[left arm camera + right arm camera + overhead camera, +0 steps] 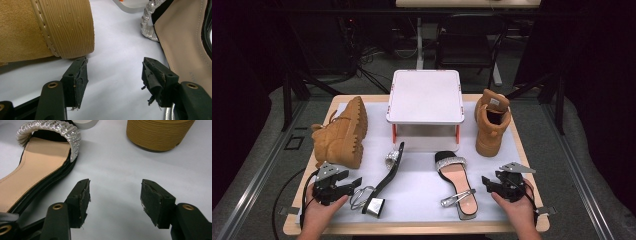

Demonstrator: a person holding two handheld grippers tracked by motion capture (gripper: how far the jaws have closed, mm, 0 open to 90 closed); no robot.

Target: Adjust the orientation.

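We find two black sandals with silver straps lying at the near middle of the white surface. The left sandal lies on its side, toe toward twelve o'clock and block heel toward six. The right sandal lies flat on its sole, insole up, its glittering toe band at twelve o'clock and its loose ankle strap at seven.

At twelve o'clock from both sandals stands one white raised platform on short legs, close to their toes. We count two tan boots: the left boot lies on its side at ten o'clock from the left sandal, ridged sole facing the platform; the right boot stands upright at one o'clock from the right sandal. Nothing lies between either sandal and the tool nearest to it.

Our left hand-held gripper sits at eight o'clock from the left sandal, just beside its strap loop, jaws wide apart with only bare surface between them; in the left gripper view the boot's toe is just ahead of one jaw and the insole runs beside the other. Our right hand-held gripper sits at three o'clock from the right sandal, near it but apart, jaws likewise spread and empty.
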